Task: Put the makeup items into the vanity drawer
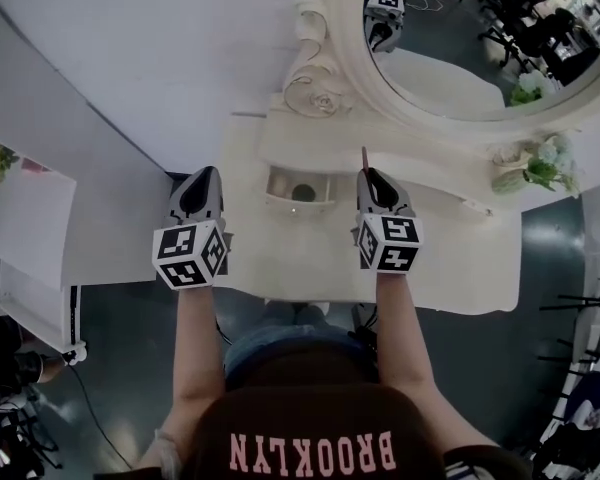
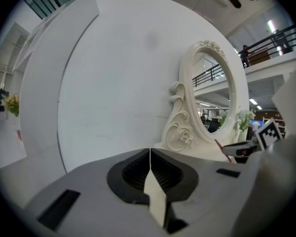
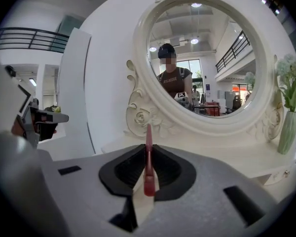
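Thin red makeup pencil (image 3: 148,138), pinched in narrow jaws of right gripper (image 1: 377,180) just right of small open cream drawer (image 1: 278,186), could pivot & slip out pre-drop; left gripper (image 1: 202,180), left of drawer, jaws closed on nothing.

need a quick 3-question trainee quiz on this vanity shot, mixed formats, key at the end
1. Multiple choice: which one holds the thin red pencil in its jaws?
A. left gripper
B. right gripper
C. neither

2. True or false: the left gripper's jaws are together with nothing between them.

3. Short answer: what stands at the right end of the vanity, beside the mirror?

Key:
1. B
2. True
3. A vase of flowers
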### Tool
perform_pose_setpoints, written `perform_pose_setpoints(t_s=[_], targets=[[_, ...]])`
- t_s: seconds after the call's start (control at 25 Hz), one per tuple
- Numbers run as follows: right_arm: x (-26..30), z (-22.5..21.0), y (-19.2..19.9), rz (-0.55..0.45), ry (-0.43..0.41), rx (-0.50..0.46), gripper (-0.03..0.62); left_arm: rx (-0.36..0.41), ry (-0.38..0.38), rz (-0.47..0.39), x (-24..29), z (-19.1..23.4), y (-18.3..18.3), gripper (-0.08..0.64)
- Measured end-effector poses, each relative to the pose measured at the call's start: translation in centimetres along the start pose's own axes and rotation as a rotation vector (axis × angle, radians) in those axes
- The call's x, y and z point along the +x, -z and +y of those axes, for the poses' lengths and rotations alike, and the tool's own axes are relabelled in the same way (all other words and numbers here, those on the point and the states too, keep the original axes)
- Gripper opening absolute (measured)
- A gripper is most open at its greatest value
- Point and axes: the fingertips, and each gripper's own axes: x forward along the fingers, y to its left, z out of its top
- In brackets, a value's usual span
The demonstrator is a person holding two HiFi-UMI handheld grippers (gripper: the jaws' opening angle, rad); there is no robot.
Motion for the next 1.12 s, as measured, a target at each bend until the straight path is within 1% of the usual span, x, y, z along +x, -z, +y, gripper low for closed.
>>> perform_pose_setpoints(t_s=[0.16,0.4,0.48,0.64,0.72,0.76,0.84,0.88,1.12], targets=[[1.6,2.9,0.0,0.024,-0.079,-0.04,0.035,-0.015,-0.041,0.003,-0.8,2.2,0.3,0.006],[3.8,6.9,1.5,0.094,-0.178,-0.1,0.035,-0.034,-0.091,0.021,-2.1,4.5,1.6,0.006],[4.3,7.9,2.3,0.124,-0.203,-0.14,0.035,-0.043,-0.108,0.027,-2.4,5.3,2.0,0.006],[4.9,9.9,4.5,0.198,-0.259,-0.263,0.035,-0.064,-0.137,0.043,-2.8,6.4,3.0,0.006],[5.1,10.6,5.3,0.221,-0.287,-0.292,0.041,-0.067,-0.14,0.048,-2.9,6.4,3.4,0.006],[5.2,10.9,5.6,0.227,-0.296,-0.297,0.056,-0.066,-0.139,0.049,-3.0,6.3,3.5,0.006],[5.4,11.0,5.8,0.227,-0.299,-0.295,0.13,-0.064,-0.137,0.052,-3.1,6.2,3.7,0.006],[5.5,11.0,5.7,0.223,-0.297,-0.291,0.144,-0.064,-0.137,0.052,-3.1,6.2,3.7,0.006],[5.2,10.6,4.5,0.193,-0.286,-0.267,0.144,-0.067,-0.14,0.033,-3.3,6.2,3.0,0.006]])
